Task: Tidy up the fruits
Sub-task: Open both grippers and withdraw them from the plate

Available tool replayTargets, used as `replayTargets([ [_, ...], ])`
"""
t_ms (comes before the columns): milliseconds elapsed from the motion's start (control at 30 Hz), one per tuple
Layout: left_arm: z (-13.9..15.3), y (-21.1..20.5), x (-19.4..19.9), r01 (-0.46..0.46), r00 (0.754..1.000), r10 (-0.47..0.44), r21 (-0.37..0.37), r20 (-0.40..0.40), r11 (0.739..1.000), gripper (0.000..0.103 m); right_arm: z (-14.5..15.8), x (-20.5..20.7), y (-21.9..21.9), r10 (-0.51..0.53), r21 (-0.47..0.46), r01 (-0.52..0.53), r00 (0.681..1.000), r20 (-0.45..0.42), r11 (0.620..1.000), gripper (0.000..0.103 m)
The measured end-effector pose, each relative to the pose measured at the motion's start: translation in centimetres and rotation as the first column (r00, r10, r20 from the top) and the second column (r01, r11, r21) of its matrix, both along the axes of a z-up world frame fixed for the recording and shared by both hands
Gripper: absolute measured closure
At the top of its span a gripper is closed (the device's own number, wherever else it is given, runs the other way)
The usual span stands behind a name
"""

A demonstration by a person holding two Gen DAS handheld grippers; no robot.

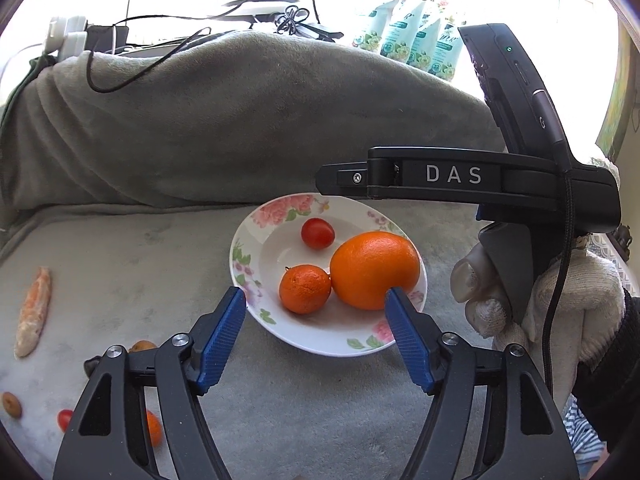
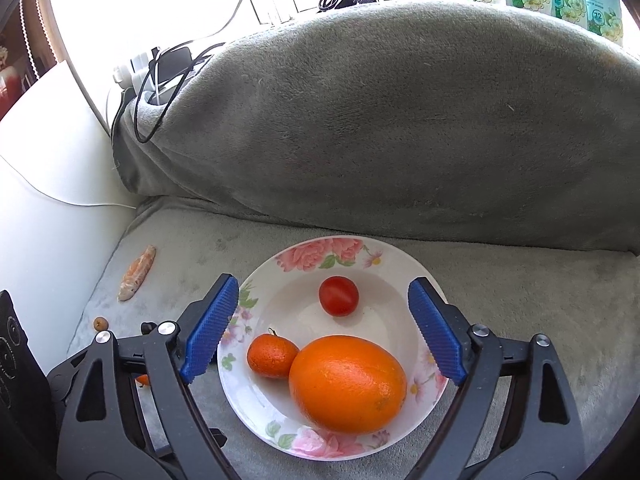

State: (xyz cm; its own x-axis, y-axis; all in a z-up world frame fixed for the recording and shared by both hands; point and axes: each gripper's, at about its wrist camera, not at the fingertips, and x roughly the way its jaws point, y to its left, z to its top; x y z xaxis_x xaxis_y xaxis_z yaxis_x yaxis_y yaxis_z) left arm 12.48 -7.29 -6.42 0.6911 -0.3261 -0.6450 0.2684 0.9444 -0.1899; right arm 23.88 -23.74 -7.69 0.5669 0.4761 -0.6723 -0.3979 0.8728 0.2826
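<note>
A floral plate (image 2: 408, 264) sits on a grey blanket (image 2: 520, 288), near the foot of a blanket-covered hump (image 2: 400, 120). In the plate lie three fruits: a big orange (image 2: 347, 384) at the near right, a mandarin (image 2: 272, 355) touching its left side, and a tomato (image 2: 338, 295) farther back, apart from both. The right gripper (image 2: 324, 330) hangs over the plate with its blue fingers (image 2: 210, 328) spread wide and nothing between them; the orange lies just below the gap. The left gripper (image 1: 315, 338) hovers at the near edge of the plate (image 1: 256, 248), its jaws also apart and empty, with the mandarin (image 1: 305, 289) and orange (image 1: 374, 269) just beyond its tips. In the left view the right gripper's body (image 1: 460, 178) reaches in from the right above the plate, held by a gloved hand (image 1: 560, 304). Off to the left on the blanket lie a pale orange strip (image 1: 34, 312), a small brown fruit (image 1: 12, 404), a second tomato (image 1: 65, 419) and an orange fruit (image 1: 154, 428) partly hidden behind the left gripper.
</note>
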Motion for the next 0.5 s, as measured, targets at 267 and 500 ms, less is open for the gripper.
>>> replayTargets([
  [267, 0.6, 1.3, -1.3, -0.013, 1.0, 0.013, -0.003, 0.017, 1.0, 0.031, 0.6, -0.9, 0.4, -0.005, 0.015, 0.005, 0.999, 0.034, 1.0, 0.014],
  [500, 1.3, 3.4, -2.2, -0.042, 0.999, 0.042, -0.005, 0.033, 0.999, 0.031, 1.3, -1.7, 1.1, 0.003, 0.029, -0.006, 0.997, 0.08, 1.0, 0.014],
])
